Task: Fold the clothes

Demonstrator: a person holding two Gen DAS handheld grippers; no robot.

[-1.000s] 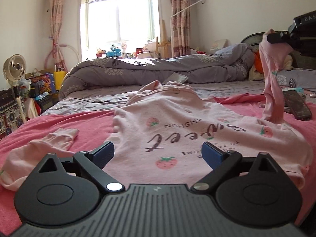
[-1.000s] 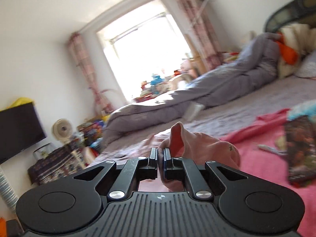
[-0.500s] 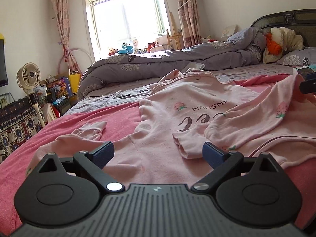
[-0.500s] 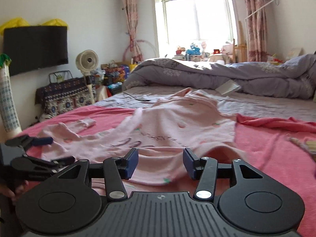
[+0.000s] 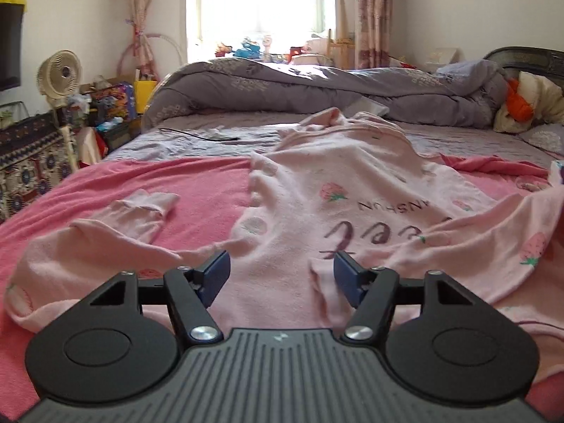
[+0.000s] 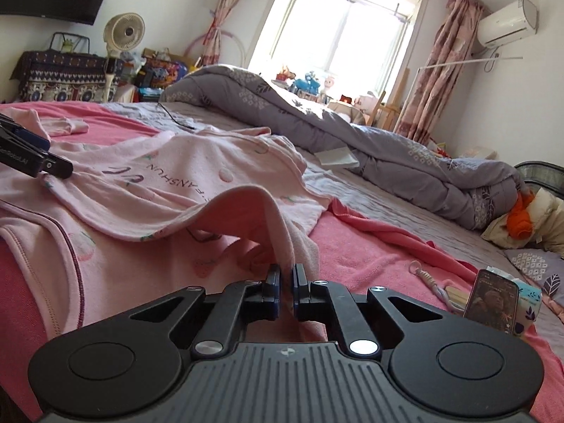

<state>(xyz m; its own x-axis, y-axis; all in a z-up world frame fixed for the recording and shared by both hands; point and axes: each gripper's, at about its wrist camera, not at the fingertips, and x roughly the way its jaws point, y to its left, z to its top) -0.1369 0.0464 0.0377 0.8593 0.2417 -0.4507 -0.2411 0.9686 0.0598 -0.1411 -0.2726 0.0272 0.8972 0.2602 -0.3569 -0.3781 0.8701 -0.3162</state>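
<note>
A pink long-sleeved shirt [image 5: 352, 190] with strawberries and dark lettering lies spread on a pink blanket [image 5: 176, 183]. Its right sleeve [image 5: 476, 243] is folded across the chest; the other sleeve [image 5: 116, 222] lies out to the left. My left gripper [image 5: 282, 275] is open, low over the shirt's hem, with the folded sleeve's cuff between its pads. My right gripper [image 6: 286, 285] is shut on the shirt's side edge [image 6: 282, 232] and lifts it into a ridge. The left gripper's tip shows in the right wrist view [image 6: 31, 155], resting on the shirt [image 6: 158, 176].
A grey quilt [image 5: 352, 91] is bunched across the far side of the bed. A phone [image 6: 491, 299] leans on a tissue pack [image 6: 528, 299] at my right, beside a keychain. A black cable [image 5: 197, 135] lies on the sheet. A fan [image 5: 60, 77] and clutter stand left.
The right gripper, open half a second ago after laying the sleeve across the chest, has shut on the shirt's side edge. The left gripper has narrowed its opening and dropped closer to the shirt.
</note>
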